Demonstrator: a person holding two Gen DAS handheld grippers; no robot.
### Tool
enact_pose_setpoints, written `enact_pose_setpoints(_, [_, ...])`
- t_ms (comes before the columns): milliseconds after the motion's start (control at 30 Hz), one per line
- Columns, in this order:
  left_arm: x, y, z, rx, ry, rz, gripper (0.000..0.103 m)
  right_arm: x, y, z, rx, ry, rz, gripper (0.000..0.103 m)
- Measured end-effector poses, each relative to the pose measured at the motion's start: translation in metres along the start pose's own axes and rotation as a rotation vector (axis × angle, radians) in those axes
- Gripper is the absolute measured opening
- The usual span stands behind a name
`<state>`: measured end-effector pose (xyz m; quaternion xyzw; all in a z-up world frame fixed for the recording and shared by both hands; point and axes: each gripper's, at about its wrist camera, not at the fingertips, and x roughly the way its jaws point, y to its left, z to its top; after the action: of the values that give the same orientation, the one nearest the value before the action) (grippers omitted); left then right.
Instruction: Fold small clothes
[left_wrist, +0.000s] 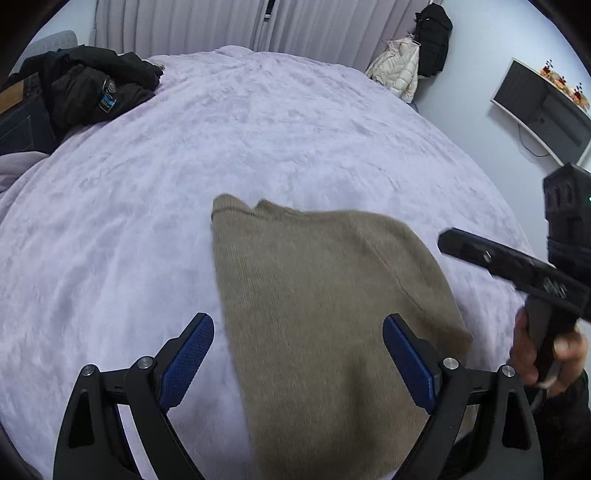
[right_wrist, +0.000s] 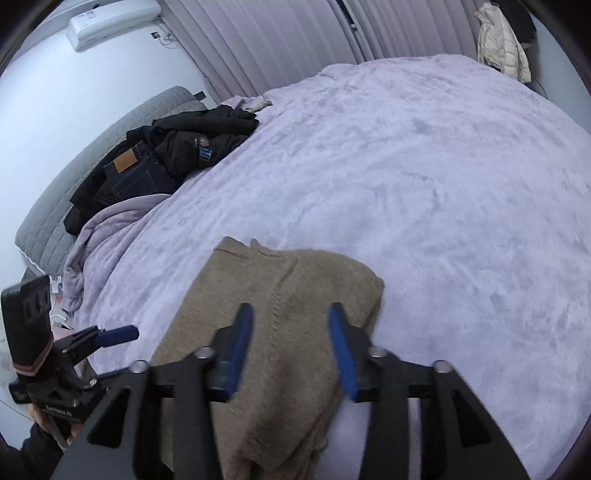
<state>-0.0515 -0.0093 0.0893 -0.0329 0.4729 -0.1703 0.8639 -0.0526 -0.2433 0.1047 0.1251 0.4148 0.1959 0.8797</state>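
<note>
Lavender bed (left_wrist: 258, 147) carries my tan sweater (left_wrist: 325, 314) — left claw (left_wrist: 298, 345) and right claw (right_wrist: 291, 339) both hover spread above it; black jacket (left_wrist: 92, 88) at ten o'clock.

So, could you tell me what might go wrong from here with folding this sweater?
The tan sweater lies partly folded on a plush lavender blanket; a low pinch could grab blanket pile along with knit. Both the left gripper and right gripper are open above it, holding nothing, so a layer might slide. The two grippers work close together and could bump.
</note>
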Motion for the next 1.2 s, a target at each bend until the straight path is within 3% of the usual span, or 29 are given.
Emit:
enact_pose_setpoints(33, [0.013, 0.000, 0.009, 0.004, 0.020, 0.070, 0.094, 0.006, 0.010, 0.005, -0.034, -0.006, 0.003, 0.084])
enact_pose_setpoints(100, [0.049, 0.002, 0.018, 0.019, 0.108, 0.307, 0.094, 0.025, 0.020, 0.009, -0.086, 0.021, -0.021, 0.083])
enact_pose_setpoints(133, [0.065, 0.008, 0.018, 0.014, 0.151, 0.353, 0.094, 0.043, 0.018, 0.011, -0.082, 0.070, -0.044, 0.080])
enact_pose_setpoints(200, [0.081, 0.016, 0.014, -0.026, 0.181, 0.316, 0.094, 0.071, 0.001, 0.010, -0.011, 0.149, -0.020, 0.068])
enact_pose_setpoints(267, [0.083, 0.019, 0.012, -0.031, 0.162, 0.321, 0.102, 0.083, -0.015, 0.007, -0.004, 0.158, -0.058, 0.064])
enact_pose_setpoints(367, [0.081, 0.020, 0.013, -0.030, 0.159, 0.316, 0.102, 0.086, -0.028, 0.003, 0.019, 0.160, -0.058, 0.063])
enact_pose_setpoints(500, [0.069, 0.017, 0.012, -0.031, 0.144, 0.305, 0.102, 0.063, -0.006, 0.004, -0.050, 0.136, -0.157, 0.065])
enact_pose_setpoints(567, [0.064, 0.017, 0.010, -0.030, 0.134, 0.296, 0.102, 0.036, 0.009, -0.003, -0.075, 0.088, -0.110, 0.065])
enact_pose_setpoints(633, [0.063, 0.016, 0.007, -0.025, 0.130, 0.290, 0.102, 0.010, 0.031, -0.015, -0.125, 0.060, -0.004, 0.065])
enact_pose_setpoints(767, [0.066, 0.023, 0.005, -0.054, 0.137, 0.269, 0.102, 0.001, 0.068, -0.045, -0.231, 0.108, 0.121, 0.067])
enact_pose_setpoints(900, [0.063, 0.021, 0.002, -0.051, 0.144, 0.235, 0.102, 0.031, 0.053, -0.070, -0.243, 0.194, -0.031, 0.065])
enact_pose_setpoints(1100, [0.043, 0.006, 0.012, 0.005, 0.091, 0.249, 0.102, 0.011, 0.047, -0.056, -0.201, 0.151, 0.027, 0.071])
enact_pose_setpoints(1200, [0.060, 0.005, 0.020, 0.008, 0.137, 0.258, 0.102, 0.006, 0.049, -0.034, -0.246, 0.085, -0.015, 0.077])
